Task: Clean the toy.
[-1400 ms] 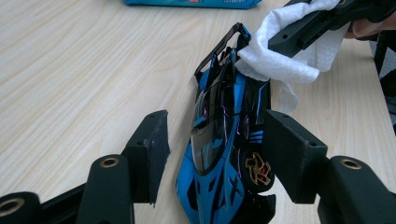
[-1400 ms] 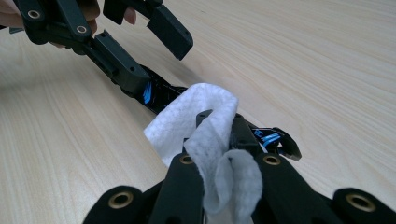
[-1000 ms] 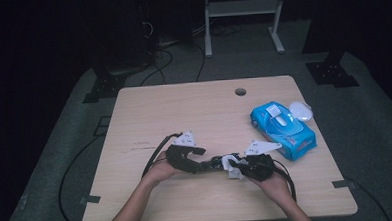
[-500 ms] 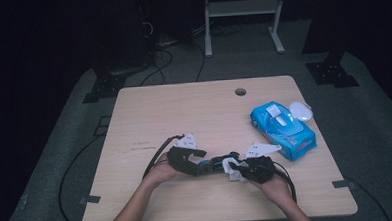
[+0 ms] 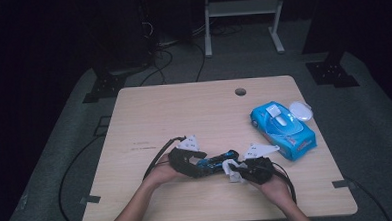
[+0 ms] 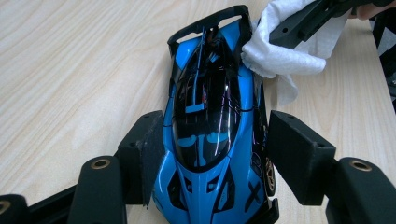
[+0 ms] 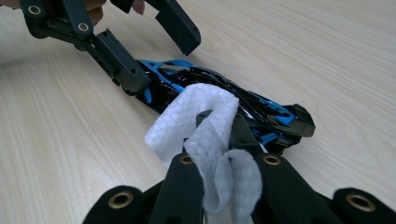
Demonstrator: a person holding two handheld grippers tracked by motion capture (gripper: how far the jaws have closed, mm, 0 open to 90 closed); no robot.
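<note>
Pale wooden table (image 5: 204, 115), dark room, lower centre: blue toy racing car (image 5: 217, 161) bracketed at the nose, unpinched, by the just-widening left gripper (image 5: 201, 166) for steadying, right gripper (image 5: 238, 171) clamped on a white wipe (image 5: 231, 168) against its tail.

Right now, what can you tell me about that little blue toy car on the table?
The toy car is a glossy blue and black racing model, plastic by its look, with a dark canopy and a black rear wing. It sits on its wheels on the wooden table, near the front edge. The left gripper has a jaw on each side of its nose, the right-hand one standing clear. A white wipe, clamped in the right gripper, rests against its tail.
</note>
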